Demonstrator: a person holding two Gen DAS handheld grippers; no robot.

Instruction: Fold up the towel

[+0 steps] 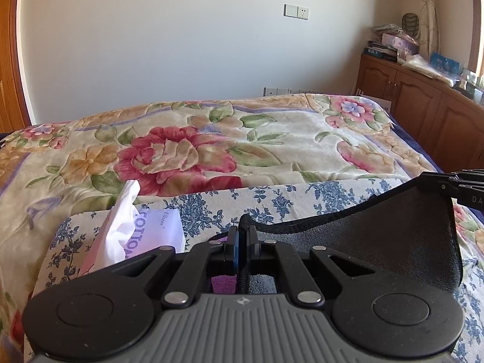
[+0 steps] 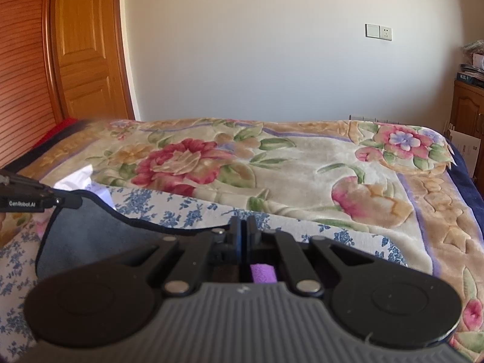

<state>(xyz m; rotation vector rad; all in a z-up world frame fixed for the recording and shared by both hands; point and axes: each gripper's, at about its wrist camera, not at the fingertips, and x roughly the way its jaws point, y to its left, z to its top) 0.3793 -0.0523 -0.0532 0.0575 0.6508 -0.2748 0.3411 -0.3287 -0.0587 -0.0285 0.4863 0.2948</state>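
Clearly one dark towel [image 1: 393, 242], lifted over one blue-flowered cloth [image 1: 302, 199] on the floral bed [image 1: 211, 139]; one tissue pack [image 1: 145, 230] beside. Two grippers, left gripper [image 1: 242, 230] and right gripper [image 2: 243, 227], tilted downward, each pinching a towel edge.

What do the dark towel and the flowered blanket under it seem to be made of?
Towel: looks like thin microfibre or suede-like cloth, matte dark grey with a stitched black rim; it sags limply between the grips. Blanket: plush fleece, probably synthetic; its flowers stand in embossed relief with a soft sheen.
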